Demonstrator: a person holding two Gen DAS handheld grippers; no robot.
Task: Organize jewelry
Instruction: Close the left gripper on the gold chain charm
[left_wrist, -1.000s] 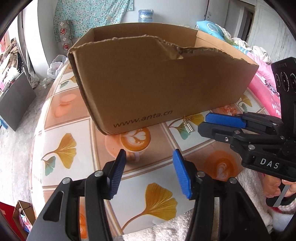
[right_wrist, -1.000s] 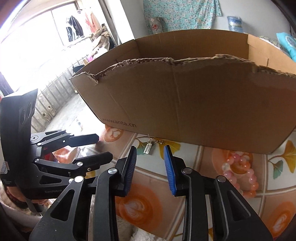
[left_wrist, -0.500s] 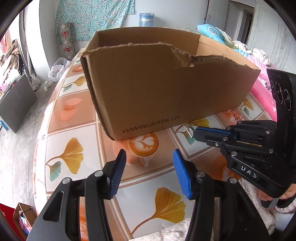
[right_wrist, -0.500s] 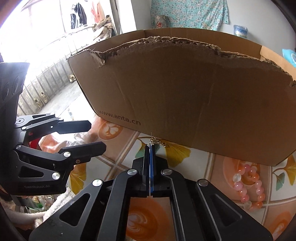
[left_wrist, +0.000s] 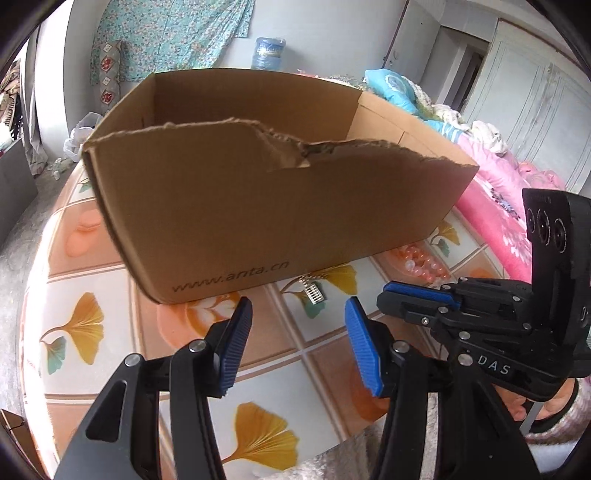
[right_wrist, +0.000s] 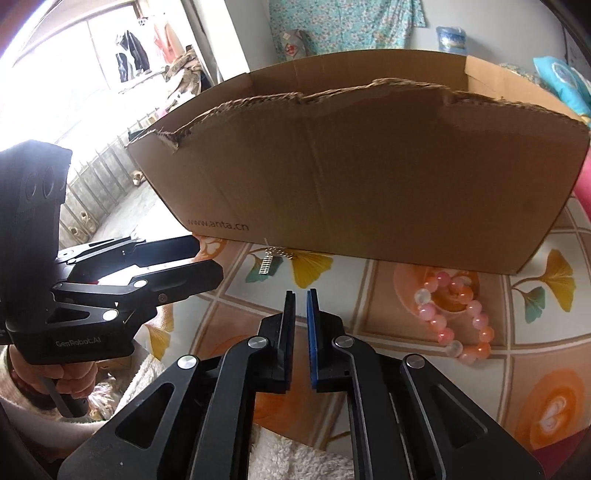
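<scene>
Jewelry on the tiled tabletop (right_wrist: 369, 291) consists of two items: a small silver pendant on a fine chain (right_wrist: 266, 264), lying just in front of the cardboard box (right_wrist: 369, 166), and a pink bead bracelet (right_wrist: 456, 321) at the 3 o'clock side of the pendant, near the box's lower right corner. The right gripper (right_wrist: 301, 295) closed fully on the pendant half a second ago; its jaws are now opening, a narrow slot shows between the blue pads, and nothing is between them. The pendant remains flat on the table at the gripper's 11 o'clock, clear of the fingertips. Judgement: the pinch did not retain the pendant, so the pick has to be repeated before anything goes into the box. The left gripper (left_wrist: 299, 336) hovers at the pendant's 7 o'clock with its fingers well apart and empty, as it was a second ago.
</scene>
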